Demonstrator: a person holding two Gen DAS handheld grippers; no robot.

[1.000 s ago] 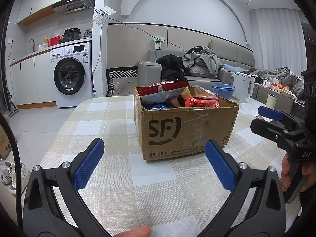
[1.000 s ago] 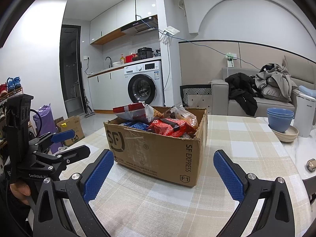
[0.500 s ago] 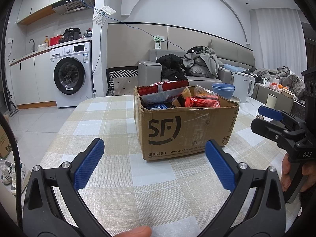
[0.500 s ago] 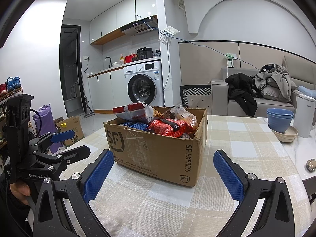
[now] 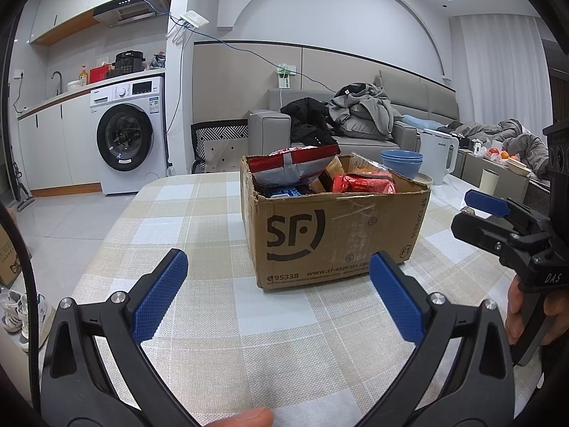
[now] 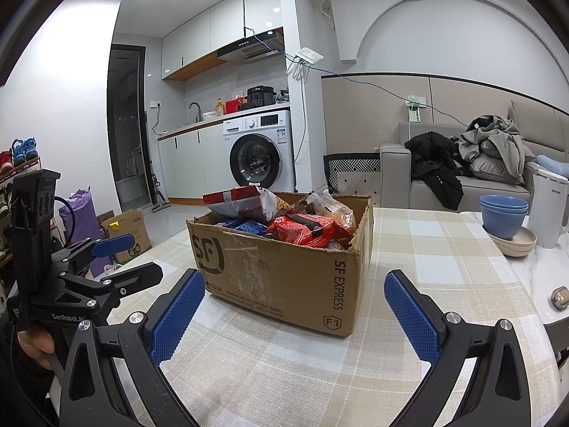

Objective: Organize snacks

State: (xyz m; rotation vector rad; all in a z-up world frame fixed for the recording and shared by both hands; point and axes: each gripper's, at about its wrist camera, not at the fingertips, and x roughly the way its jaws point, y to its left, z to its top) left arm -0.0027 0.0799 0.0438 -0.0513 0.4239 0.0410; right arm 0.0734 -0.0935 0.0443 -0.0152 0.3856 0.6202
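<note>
A brown cardboard box [image 5: 338, 238] [image 6: 284, 277] marked SF stands on the checked tablecloth [image 5: 199, 220], filled with snack bags. A red and silver bag [image 5: 295, 167] [image 6: 242, 203] sticks up at the box's left; a red packet [image 5: 362, 183] [image 6: 306, 229] lies beside it. My left gripper [image 5: 281, 295] is open, low over the cloth, short of the box's front. My right gripper [image 6: 295, 313] is open too, facing the box's right corner. Each gripper shows in the other's view, the right gripper [image 5: 498, 220] and the left gripper [image 6: 110, 256], both empty.
Stacked blue bowls [image 5: 402, 162] [image 6: 503, 215] on a beige plate and a white kettle [image 5: 435, 158] stand behind the box to the right. A small metal object [image 6: 558, 297] lies at the table's right edge. A washing machine [image 5: 128, 135] and sofa [image 5: 355, 128] are beyond.
</note>
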